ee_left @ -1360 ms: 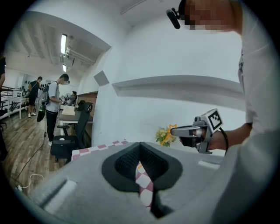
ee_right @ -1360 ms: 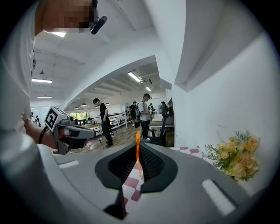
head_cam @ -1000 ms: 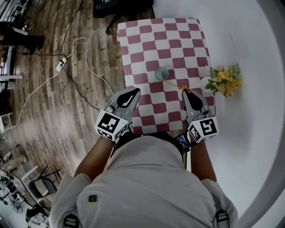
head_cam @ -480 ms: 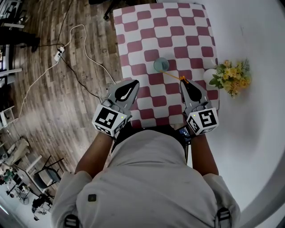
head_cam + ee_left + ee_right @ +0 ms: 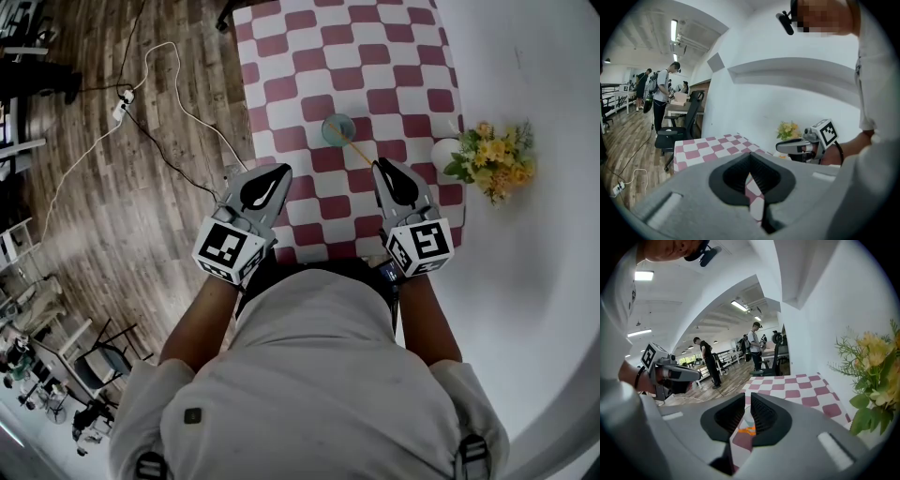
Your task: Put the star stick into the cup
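A small teal cup (image 5: 338, 129) stands on the red-and-white checked table (image 5: 375, 56). The thin star stick (image 5: 359, 154) leans out of the cup toward my right gripper (image 5: 378, 167), whose jaws are shut on the stick's near end. In the right gripper view the orange star (image 5: 748, 430) shows in the narrow slit of the right gripper (image 5: 746, 413). My left gripper (image 5: 283, 170) hovers at the table's left front, shut and holding nothing. Only tablecloth shows in front of the left gripper (image 5: 751, 174) in its own view.
A white vase (image 5: 445, 150) of yellow flowers (image 5: 492, 161) stands at the table's right edge, close to the right gripper. A white cable (image 5: 159, 84) trails over the wooden floor on the left. A black office chair (image 5: 675, 133) sits beyond the table's far end, with people further back.
The table and cup have slid up in the head view. Both grippers keep about the same spacing from the cup. The orange star seen earlier at the right gripper's tip is now hidden.
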### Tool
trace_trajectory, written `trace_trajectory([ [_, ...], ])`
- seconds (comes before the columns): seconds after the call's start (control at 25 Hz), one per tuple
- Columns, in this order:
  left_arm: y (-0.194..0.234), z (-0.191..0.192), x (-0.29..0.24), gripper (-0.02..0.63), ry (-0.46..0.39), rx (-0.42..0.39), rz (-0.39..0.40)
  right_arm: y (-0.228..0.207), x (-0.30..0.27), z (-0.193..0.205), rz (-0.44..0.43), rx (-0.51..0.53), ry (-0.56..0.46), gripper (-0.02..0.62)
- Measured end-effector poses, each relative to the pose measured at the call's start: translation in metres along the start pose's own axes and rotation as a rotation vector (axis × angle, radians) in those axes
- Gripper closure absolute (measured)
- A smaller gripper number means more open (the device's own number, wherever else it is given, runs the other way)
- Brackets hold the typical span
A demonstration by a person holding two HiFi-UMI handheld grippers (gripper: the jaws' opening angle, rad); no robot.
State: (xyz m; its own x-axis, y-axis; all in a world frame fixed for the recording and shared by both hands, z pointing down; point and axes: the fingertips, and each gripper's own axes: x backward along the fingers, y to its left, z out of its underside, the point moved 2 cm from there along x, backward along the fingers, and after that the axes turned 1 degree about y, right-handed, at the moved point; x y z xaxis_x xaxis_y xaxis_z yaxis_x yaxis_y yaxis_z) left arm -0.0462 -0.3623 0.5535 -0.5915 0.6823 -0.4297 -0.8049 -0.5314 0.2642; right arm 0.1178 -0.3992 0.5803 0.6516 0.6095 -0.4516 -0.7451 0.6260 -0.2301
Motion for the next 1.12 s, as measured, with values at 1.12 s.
trace_trajectory([
  [1.12, -0.01, -0.012, 0.074, 0.604, -0.076, -0.048, 0.008, 0.068, 0.036, -0.027, 0.019, 0.055, -0.089, 0.566],
])
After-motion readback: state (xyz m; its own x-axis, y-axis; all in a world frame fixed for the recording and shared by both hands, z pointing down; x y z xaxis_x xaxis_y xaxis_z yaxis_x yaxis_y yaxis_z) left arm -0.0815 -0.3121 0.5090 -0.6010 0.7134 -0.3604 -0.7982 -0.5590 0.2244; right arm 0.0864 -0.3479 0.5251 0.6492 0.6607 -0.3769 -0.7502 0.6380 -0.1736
